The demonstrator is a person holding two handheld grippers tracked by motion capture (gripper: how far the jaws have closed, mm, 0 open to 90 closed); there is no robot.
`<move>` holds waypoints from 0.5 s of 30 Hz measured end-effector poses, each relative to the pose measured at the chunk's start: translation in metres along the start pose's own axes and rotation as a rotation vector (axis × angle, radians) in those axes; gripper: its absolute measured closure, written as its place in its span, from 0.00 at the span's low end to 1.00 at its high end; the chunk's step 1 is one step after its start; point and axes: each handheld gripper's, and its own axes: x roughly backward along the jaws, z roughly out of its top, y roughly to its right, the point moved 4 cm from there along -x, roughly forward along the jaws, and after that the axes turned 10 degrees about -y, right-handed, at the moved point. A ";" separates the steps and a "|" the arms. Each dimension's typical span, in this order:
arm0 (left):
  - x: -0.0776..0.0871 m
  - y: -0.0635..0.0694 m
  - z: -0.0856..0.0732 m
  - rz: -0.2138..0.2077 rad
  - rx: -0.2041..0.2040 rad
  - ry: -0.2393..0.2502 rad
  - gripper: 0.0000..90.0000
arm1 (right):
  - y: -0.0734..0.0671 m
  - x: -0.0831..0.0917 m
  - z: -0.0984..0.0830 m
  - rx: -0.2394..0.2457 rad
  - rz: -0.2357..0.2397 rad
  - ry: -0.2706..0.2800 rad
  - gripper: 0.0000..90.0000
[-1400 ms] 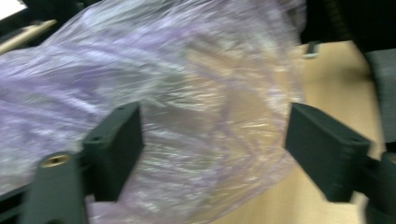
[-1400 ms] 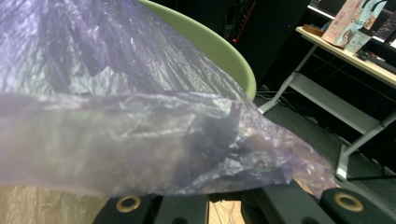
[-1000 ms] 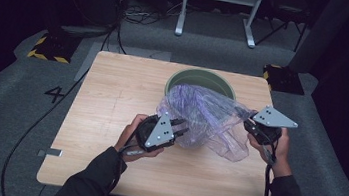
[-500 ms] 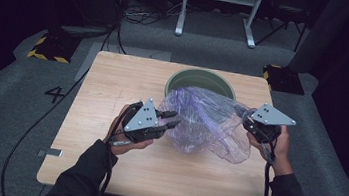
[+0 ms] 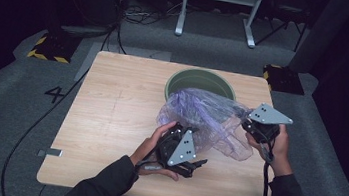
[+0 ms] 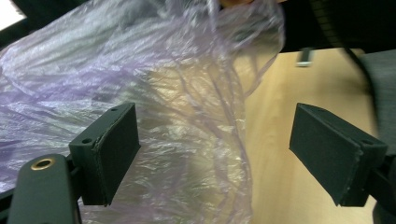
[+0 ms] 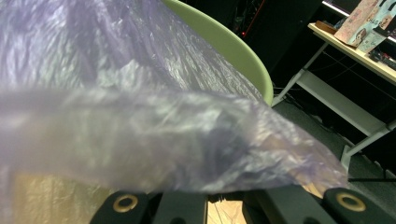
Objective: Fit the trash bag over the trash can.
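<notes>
Thin lilac plastic, crinkled and see-through, makes up the bag (image 5: 210,120) that lies bunched across the near rim of a green bucket (image 5: 201,81) on the pale wooden bench (image 5: 110,115). The person works it from both sides. The right tongs (image 5: 249,129) are clamped on the bag's edge at the right; in the right gripper view the film (image 7: 177,140) drapes straight over the closed jaws, with the bucket's green rim (image 7: 233,51) curving behind it. The left tongs (image 5: 194,163) sit low by the bag's near left side, and their jaws have just been opening: in the left gripper view the two black pads (image 6: 112,149) stand wide apart, the film (image 6: 187,140) hanging loose beyond and between them without either pad pressing on it, so that side holds nothing. My reading is that the bag is being spread open to line the bucket, and that the left hand has let go of one pinch to find a better one. The next move, I would judge, calls for the left tongs to pick out a single layer at the bag's mouth and close on it while the right keeps the opposite edge taut, so that the mouth can be pulled apart and drawn over the rim. The film is slippery and clings to itself, so catching both layers together looks the likely snag.
</notes>
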 end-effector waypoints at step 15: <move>0.023 -0.044 0.003 0.063 0.061 0.047 1.00 | -0.005 0.008 -0.003 0.024 0.016 0.021 0.88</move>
